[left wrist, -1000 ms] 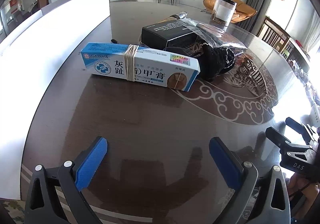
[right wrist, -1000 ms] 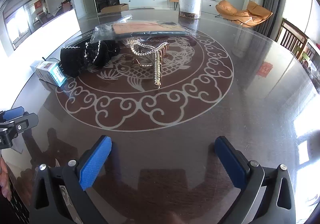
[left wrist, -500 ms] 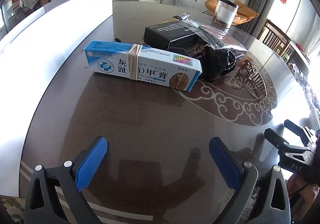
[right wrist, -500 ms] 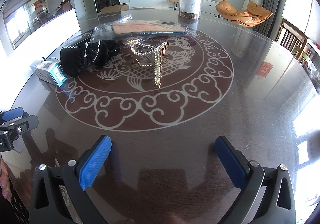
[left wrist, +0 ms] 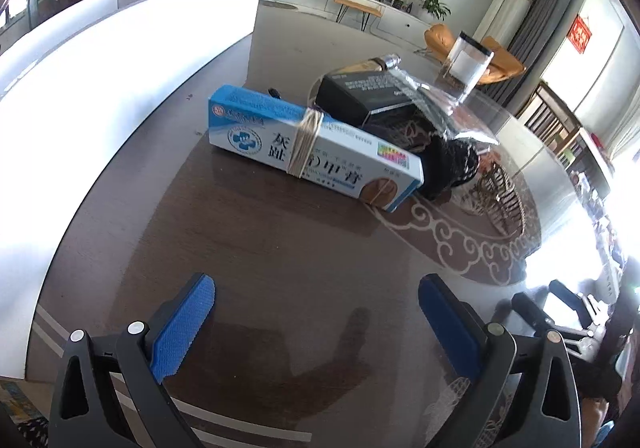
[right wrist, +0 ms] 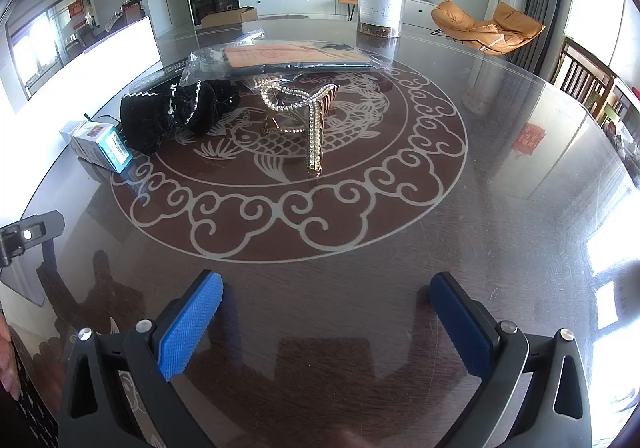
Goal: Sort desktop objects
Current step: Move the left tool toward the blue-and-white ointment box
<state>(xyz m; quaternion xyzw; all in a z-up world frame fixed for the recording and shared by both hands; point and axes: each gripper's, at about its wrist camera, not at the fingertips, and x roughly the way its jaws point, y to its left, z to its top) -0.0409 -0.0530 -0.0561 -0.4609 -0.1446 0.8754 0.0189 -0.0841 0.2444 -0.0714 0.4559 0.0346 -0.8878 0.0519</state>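
The blue-and-white carton lies flat on the glossy table, ahead of the left gripper, whose fingers stand wide and empty; it appears light, stiff and crushable, best pinched across its narrow width beside the rubber band. The black fabric piece looks soft. The rhinestone hair claw, ahead of the wide, empty right gripper, looks fragile and suits a hold at its spine.

box blue-white | scrunchie black | clip gold | pads blue

Left gripper nearer the ointment box, tilted.
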